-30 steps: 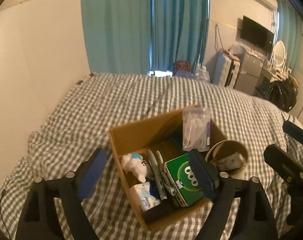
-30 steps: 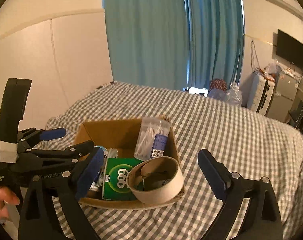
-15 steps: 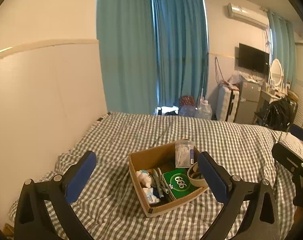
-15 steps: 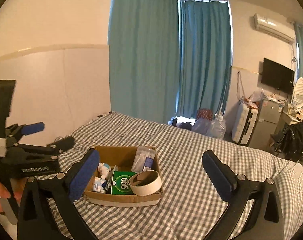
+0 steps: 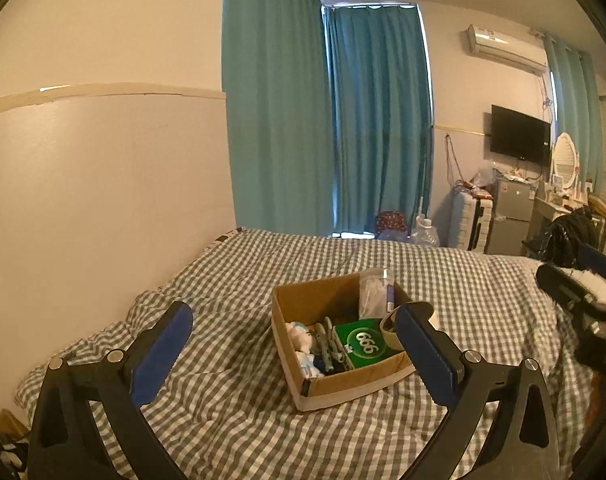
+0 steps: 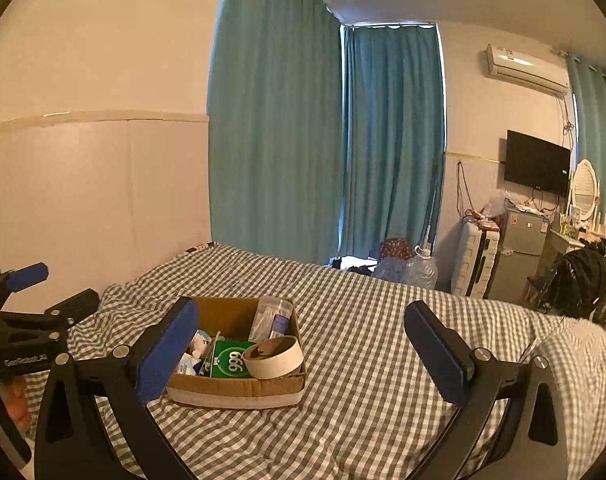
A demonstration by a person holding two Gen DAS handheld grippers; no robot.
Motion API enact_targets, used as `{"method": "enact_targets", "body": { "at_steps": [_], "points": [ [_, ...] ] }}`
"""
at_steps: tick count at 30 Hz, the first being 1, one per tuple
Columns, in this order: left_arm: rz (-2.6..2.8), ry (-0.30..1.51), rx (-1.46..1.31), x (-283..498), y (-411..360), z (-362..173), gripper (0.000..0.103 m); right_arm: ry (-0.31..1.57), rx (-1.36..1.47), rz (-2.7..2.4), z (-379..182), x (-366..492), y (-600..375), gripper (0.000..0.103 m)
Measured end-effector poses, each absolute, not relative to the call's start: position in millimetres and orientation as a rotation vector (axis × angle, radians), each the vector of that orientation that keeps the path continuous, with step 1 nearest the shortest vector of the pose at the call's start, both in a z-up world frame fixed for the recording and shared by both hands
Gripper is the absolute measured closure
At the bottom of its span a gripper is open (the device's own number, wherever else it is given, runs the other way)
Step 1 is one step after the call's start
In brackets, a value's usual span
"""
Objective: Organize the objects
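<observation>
Landmark: cardboard box (image 5: 345, 382) (image 6: 239, 390), standing on the bed (image 5: 231, 408) (image 6: 363, 360) with its grey-and-white checked cover.

- Left tool (image 5: 293, 354): held above the bed, near the box's near-left side; blue-padded fingers spread wide, released, nothing between them. In the right wrist view it shows at the far left (image 6: 47, 292), well left of the box.
- White plush toy (image 5: 301, 332) (image 6: 201, 344): inside the box, at its left end.
- Grey metal tool, type unclear (image 5: 327, 346): inside the box, just right of the plush toy.
- Green carton marked "999" (image 5: 363, 342) (image 6: 231, 360): inside the box, centre.
- Clear bag of white sticks, probably cotton swabs (image 5: 375, 294) (image 6: 273, 318): upright at the box's far side.
- Tape roll (image 5: 393, 330) (image 6: 273, 356): at the box's right end, against the green carton, leaning over the rim.
- Right tool (image 6: 301, 354): above the bed, on the near side of the box; fingers spread wide, released, empty.
- Teal curtains (image 5: 327, 128) (image 6: 323, 144): behind the box, beyond the bed.
- Wall television (image 5: 521, 138) (image 6: 537, 168): far right of the box.
</observation>
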State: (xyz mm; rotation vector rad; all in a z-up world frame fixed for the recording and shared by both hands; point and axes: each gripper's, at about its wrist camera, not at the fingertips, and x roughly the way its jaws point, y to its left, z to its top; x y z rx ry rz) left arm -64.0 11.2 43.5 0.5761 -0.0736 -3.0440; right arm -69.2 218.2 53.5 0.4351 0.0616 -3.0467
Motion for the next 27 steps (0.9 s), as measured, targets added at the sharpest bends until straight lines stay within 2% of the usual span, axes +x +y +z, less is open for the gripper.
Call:
{"method": "enact_targets", "body": {
  "at_steps": [6, 11, 18, 27],
  "points": [
    [-3.029, -0.113, 0.580, -63.3, 19.1, 17.9, 0.000, 0.200, 0.475, -3.052, 11.8, -79.6, 207.6, 0.000],
    [-3.027, -0.182, 0.586, -65.5, 26.4, 6.9, 0.000, 0.200, 0.524, -3.007, -4.4, -87.7, 202.9, 0.000],
    [-3.040, -0.118, 0.640, -67.4, 21.4, -2.4, 0.000, 0.167, 0.567, -3.019, -11.6, -92.4, 207.6, 0.000],
    [-3.035, -0.139, 0.677, -65.0, 26.6, -7.9, 0.000, 0.128, 0.572, -3.012, -10.6, -90.0, 209.7, 0.000]
  ]
}}
